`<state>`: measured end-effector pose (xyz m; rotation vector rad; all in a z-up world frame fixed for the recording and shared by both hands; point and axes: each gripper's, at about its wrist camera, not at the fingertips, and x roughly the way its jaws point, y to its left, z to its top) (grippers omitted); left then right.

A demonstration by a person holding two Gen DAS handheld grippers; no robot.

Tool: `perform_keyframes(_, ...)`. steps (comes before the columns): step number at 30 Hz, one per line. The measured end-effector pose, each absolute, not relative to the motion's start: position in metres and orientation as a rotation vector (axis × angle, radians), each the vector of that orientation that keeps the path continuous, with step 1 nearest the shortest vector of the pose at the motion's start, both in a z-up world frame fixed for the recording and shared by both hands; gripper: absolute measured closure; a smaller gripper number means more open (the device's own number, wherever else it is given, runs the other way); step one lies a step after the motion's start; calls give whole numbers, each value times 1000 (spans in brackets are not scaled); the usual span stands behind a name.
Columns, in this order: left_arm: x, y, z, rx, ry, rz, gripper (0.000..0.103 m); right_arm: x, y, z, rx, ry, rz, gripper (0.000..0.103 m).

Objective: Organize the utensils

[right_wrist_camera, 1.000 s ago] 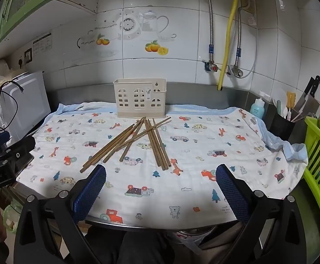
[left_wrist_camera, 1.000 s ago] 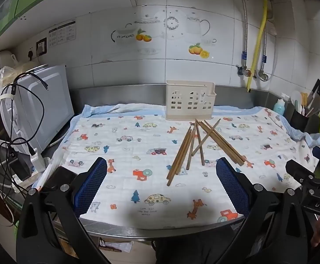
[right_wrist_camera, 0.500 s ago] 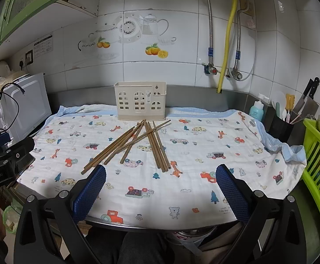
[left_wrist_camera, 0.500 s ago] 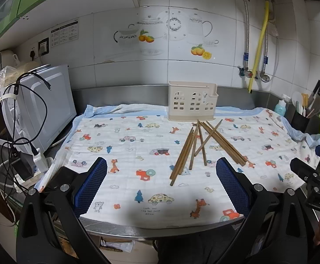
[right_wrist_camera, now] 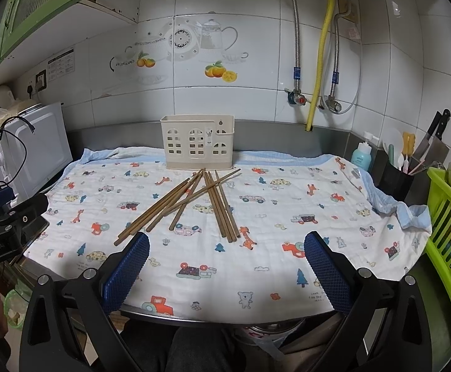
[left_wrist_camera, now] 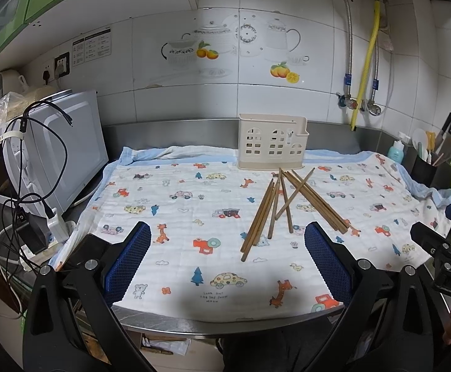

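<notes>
Both grippers are held above the near edge of the counter, and each one has its jaws spread wide with nothing between them: the left gripper (left_wrist_camera: 227, 257) and the right gripper (right_wrist_camera: 225, 260). Their blue pads (right_wrist_camera: 126, 274) do not touch anything.

A white cloth (right_wrist_camera: 287, 217) printed with small cars and animals covers the metal counter (left_wrist_camera: 169, 321). On the left side stands a white microwave (left_wrist_camera: 61, 152) with black cables hanging in front of it. At the back edge of the cloth, near the tiled wall, stands upright a beige utensil holder (right_wrist_camera: 198, 141) with window-shaped holes. Just in front of it, the wooden chopsticks (right_wrist_camera: 191, 200) lie loose on the cloth in a fan, some crossing each other, well apart from both grippers. A green rack (right_wrist_camera: 445, 232) is at the right edge.
</notes>
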<state>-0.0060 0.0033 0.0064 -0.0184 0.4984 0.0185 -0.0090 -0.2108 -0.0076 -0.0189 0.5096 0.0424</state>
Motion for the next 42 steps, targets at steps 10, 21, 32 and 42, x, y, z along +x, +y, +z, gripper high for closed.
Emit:
perform_keyframes(10, -5, 2, 5, -15, 500, 16, 5, -8, -210, -7, -21, 510, 41, 6)
perform_keyframes(21, -5, 4, 5, -20, 499, 15, 5, -9, -208, -7, -22, 511, 41, 6)
perform_keyframes(32, -5, 4, 4, -19, 498, 13, 5, -9, -207, -7, -22, 511, 44, 6)
perform_keyframes(42, -7, 2, 5, -14, 498, 9, 5, -9, -207, -7, -22, 510, 42, 6)
